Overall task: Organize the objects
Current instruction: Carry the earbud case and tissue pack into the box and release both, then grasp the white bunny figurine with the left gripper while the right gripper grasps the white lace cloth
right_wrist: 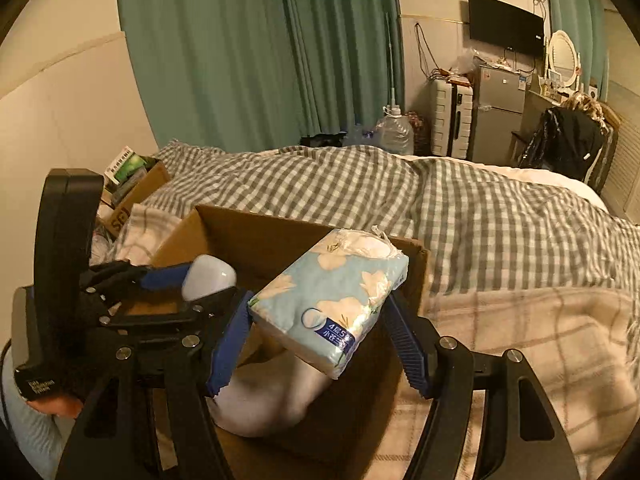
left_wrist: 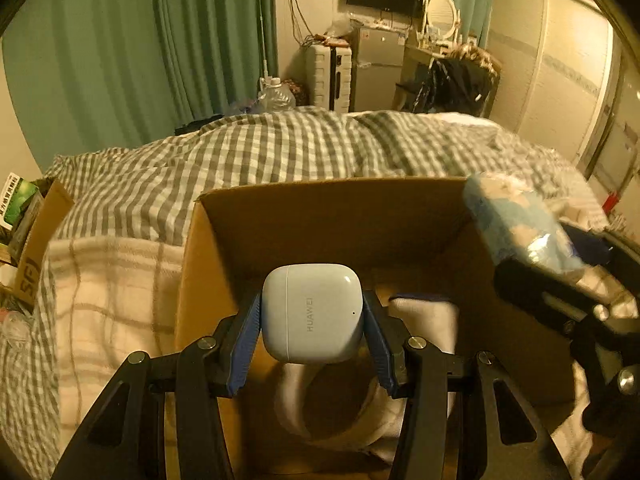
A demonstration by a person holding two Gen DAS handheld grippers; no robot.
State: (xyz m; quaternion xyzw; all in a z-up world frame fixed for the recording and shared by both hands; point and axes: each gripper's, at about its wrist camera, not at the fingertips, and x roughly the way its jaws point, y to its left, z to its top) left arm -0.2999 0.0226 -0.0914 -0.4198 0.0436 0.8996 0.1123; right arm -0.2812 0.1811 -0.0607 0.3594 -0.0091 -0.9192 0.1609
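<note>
The left gripper (left_wrist: 312,320) is clamping an earbud case (left_wrist: 313,312) and the right gripper (right_wrist: 320,320) a tissue pack (right_wrist: 332,300) over the cardboard box (left_wrist: 320,216) on the bed (left_wrist: 260,152), seemingly for dropping inside.

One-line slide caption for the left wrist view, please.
Left hand-held gripper holds a pale blue earbuds case over an open cardboard box on a checked bedspread.

Green curtains (right_wrist: 256,52) behind a gingham-covered bed (right_wrist: 480,216).

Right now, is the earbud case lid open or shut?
Shut. The earbud case shows only a thin closed seam near its top, with no gap, while the left gripper fingers clamp its sides.
</note>
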